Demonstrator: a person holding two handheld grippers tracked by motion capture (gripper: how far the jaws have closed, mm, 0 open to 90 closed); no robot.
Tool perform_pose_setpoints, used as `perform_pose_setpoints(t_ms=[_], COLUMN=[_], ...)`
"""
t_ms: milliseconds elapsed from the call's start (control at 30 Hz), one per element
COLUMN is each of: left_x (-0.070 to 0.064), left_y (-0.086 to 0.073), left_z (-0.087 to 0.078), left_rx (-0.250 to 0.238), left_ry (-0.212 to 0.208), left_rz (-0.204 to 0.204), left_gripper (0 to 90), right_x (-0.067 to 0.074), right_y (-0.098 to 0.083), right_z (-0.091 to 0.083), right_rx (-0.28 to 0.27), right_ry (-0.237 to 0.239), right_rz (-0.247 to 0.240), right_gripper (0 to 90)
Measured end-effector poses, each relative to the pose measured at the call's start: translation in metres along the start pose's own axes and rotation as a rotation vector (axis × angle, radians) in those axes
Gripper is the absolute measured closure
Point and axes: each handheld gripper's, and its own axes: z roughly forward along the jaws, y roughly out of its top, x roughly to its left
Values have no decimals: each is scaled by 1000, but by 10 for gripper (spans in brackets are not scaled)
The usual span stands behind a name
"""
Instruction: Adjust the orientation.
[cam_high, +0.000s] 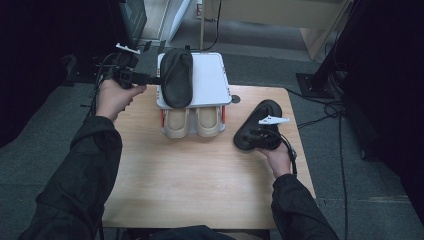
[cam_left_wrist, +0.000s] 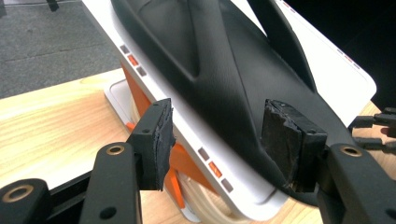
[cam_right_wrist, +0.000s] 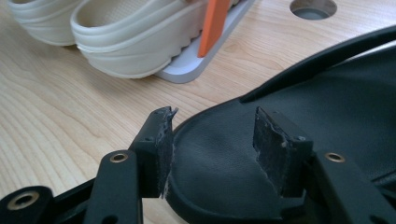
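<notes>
- We see one black slipper (cam_high: 177, 77) lying on the white rack's (cam_high: 210, 80) top shelf, long axis running away from us.
- Two beige clogs (cam_high: 192, 122) sit side by side on its lower shelf.
- Our left gripper's (cam_left_wrist: 217, 140) jaws stand wide beside it, clamping nothing.
- The second black slipper (cam_high: 257, 127) lies on the table (cam_high: 190, 180), angled away to the right.
- Our right gripper's (cam_right_wrist: 212, 149) jaws straddle its near end; whether they pinch it we cannot tell.
</notes>
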Motion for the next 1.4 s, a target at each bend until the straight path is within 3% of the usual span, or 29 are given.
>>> perform_pose_setpoints(t_ms=[100, 233, 467, 700, 933, 1400], left_x=[2, 3, 5, 10, 15, 16], left_y=[-8, -19, -36, -53, -69, -101], left_z=[-2, -3, -1, -2, 2, 20], left_rx=[-17, -9, 4, -22, -5, -1], left_ry=[-29, -33, -10, -18, 8, 14], left_rz=[-12, -6, 1, -8, -3, 4], left_gripper=[434, 438, 437, 433, 435, 430], right_x=[-2, -4, -8, -6, -6, -10], right_y=[-1, -2, -7, -11, -12, -21], right_z=[3, 7, 15, 14, 10, -1], right_rx=[13, 37, 91, 86, 99, 78], right_ry=[0, -6, -27, -40, -40, -36], right_rz=[6, 8, 13, 0, 4, 1], right_gripper=[559, 593, 639, 647, 669, 671])
